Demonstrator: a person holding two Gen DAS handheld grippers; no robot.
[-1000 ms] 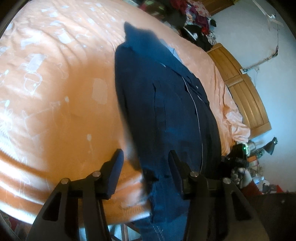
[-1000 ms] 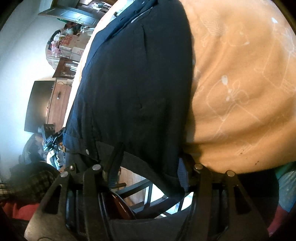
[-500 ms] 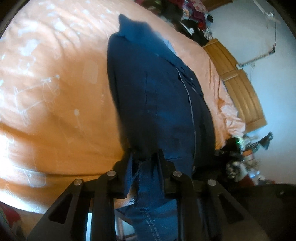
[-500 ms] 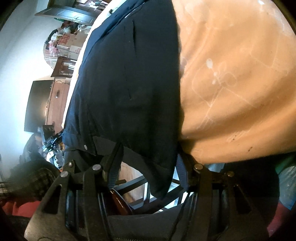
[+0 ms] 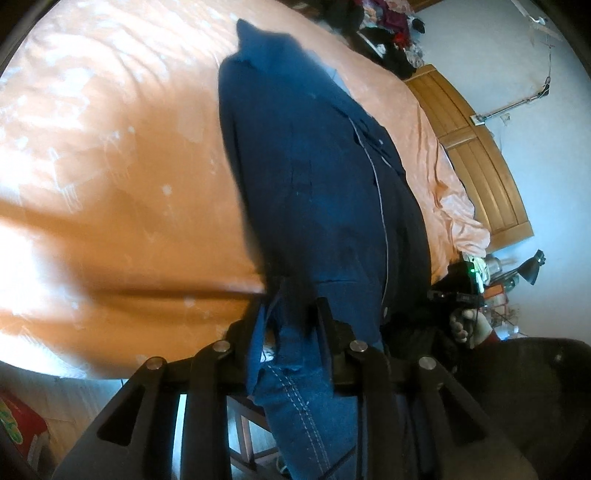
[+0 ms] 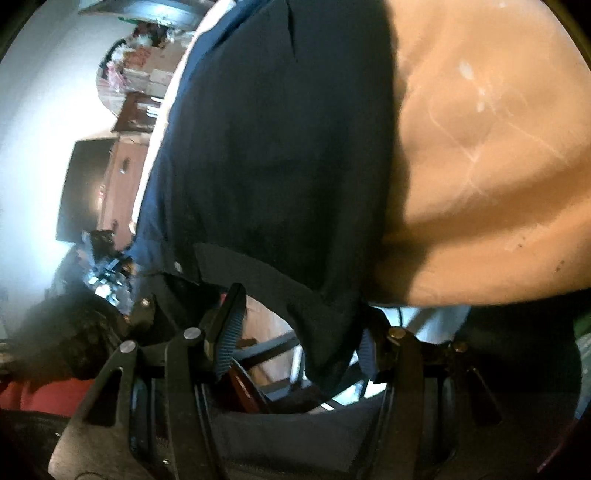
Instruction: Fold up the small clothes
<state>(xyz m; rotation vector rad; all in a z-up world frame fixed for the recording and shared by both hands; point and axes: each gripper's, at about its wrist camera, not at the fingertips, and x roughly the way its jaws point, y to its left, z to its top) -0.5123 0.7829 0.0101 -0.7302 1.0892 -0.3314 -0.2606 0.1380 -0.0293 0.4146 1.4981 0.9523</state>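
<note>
- a dark navy garment (image 5: 314, 177) lies stretched lengthwise on a bed covered with an orange bedsheet (image 5: 110, 177) that has faint white printed drawings.
- in the left wrist view the garment runs from the far end of the bed toward the camera, with a thin pale line of piping down its front and its near end hanging over the bed's edge.
- the left gripper (image 5: 291, 328) is clamped onto that near end: its two black fingers are drawn close together, with a bunch of navy cloth squeezed between them.
- below the left gripper, blue denim with pale stitching (image 5: 306, 406) is visible; whether it is part of the garment or the person's clothing cannot be told.
- in the right wrist view the garment (image 6: 280, 155) fills the middle of the picture, its right edge lying against the orange sheet (image 6: 487, 155).
- the right gripper (image 6: 299, 332) has its fingers spread apart, ribbed blue pads (image 6: 229, 343) showing; a loose corner of the dark hem hangs down between them, close to the right-hand finger, and no squeeze on the cloth is visible.
- a wooden headboard (image 5: 480, 155) stands along the far right side of the bed in the left wrist view, with a heap of mixed clothes (image 5: 384, 26) at the far end.
- a black desk lamp (image 5: 532, 266) sits among clutter beyond the bed's corner.
- a person's hand (image 5: 469, 325) is holding the other gripper at the right of the left wrist view.
</note>
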